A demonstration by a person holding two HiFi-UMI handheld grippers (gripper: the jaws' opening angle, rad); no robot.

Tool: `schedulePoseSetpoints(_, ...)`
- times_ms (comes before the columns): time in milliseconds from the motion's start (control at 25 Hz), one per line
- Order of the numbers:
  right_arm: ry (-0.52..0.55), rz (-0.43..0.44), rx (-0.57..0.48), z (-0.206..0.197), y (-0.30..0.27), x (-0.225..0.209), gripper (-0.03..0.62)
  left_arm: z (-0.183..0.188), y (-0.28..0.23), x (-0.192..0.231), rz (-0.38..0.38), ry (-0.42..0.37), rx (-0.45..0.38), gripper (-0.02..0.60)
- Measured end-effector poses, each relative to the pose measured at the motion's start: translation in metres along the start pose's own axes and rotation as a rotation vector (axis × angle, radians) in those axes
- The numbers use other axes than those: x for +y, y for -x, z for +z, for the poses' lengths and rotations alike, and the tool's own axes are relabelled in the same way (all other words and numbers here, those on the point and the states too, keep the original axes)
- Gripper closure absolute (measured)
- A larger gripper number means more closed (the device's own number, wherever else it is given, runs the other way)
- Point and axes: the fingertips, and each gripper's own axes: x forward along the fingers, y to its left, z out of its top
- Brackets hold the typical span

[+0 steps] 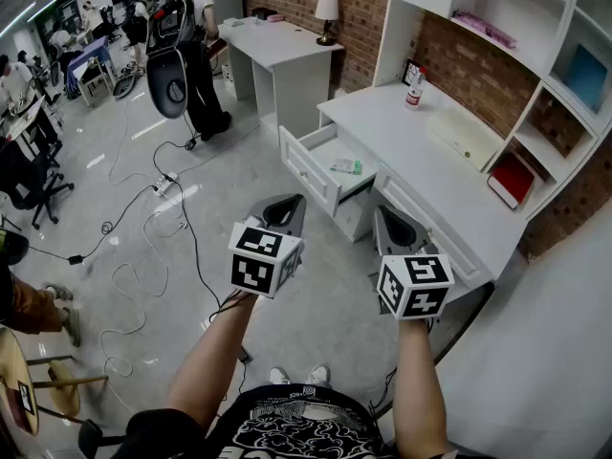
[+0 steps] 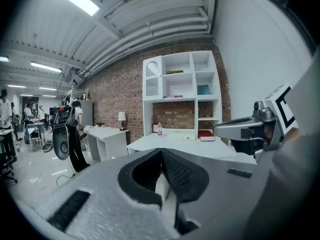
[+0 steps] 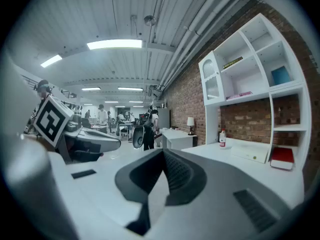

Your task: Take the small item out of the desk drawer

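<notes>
The white desk has its left drawer pulled open. A small pale green item lies inside the drawer. Both grippers hang in front of the desk over the floor, short of the drawer. My left gripper points at the drawer front, its jaws shut with nothing in them. My right gripper is below the desk's front edge, also shut and empty. In the left gripper view the shut jaws face the desk, and the right gripper shows beside them. The drawer is hidden in both gripper views.
On the desk stand a small bottle, a flat white box and a red book, under a white shelf unit. A second desk with a lamp stands behind. A person and cables occupy the floor to the left.
</notes>
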Motion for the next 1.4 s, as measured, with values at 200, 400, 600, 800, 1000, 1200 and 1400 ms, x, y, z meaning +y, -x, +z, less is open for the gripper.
schedulePoseSetpoints(200, -0.006, -0.01, -0.018, 0.0, 0.001, -0.017, 0.591, 0.004, -0.015, -0.014, -0.005, -0.002, -0.011, 0.574)
schedulePoseSetpoints(400, -0.018, -0.003, -0.015, -0.005, 0.002, -0.029, 0.589, 0.007, -0.023, -0.027, 0.001, 0.003, -0.022, 0.573)
schedulePoseSetpoints(600, -0.009, 0.012, -0.014, -0.01, 0.001, -0.041, 0.568, 0.002, -0.038, -0.042, -0.002, -0.008, -0.007, 0.572)
schedulePoseSetpoints(800, 0.001, 0.001, -0.01, -0.015, -0.005, -0.05, 0.545, 0.003, -0.048, -0.042, -0.003, 0.006, -0.013, 0.572)
schedulePoseSetpoints(1000, -0.004, 0.003, -0.009, -0.019, -0.025, -0.063, 0.497, 0.003, -0.07, -0.035, 0.002, 0.007, -0.016, 0.572)
schedulePoseSetpoints(1200, 0.003, 0.016, -0.001, -0.02, -0.062, -0.072, 0.468, -0.002, -0.1, -0.01, 0.012, 0.028, -0.011, 0.572)
schedulePoseSetpoints(1400, -0.003, 0.016, 0.017, -0.021, -0.112, -0.08, 0.441, -0.005, -0.137, 0.027, 0.0, 0.041, -0.006, 0.572)
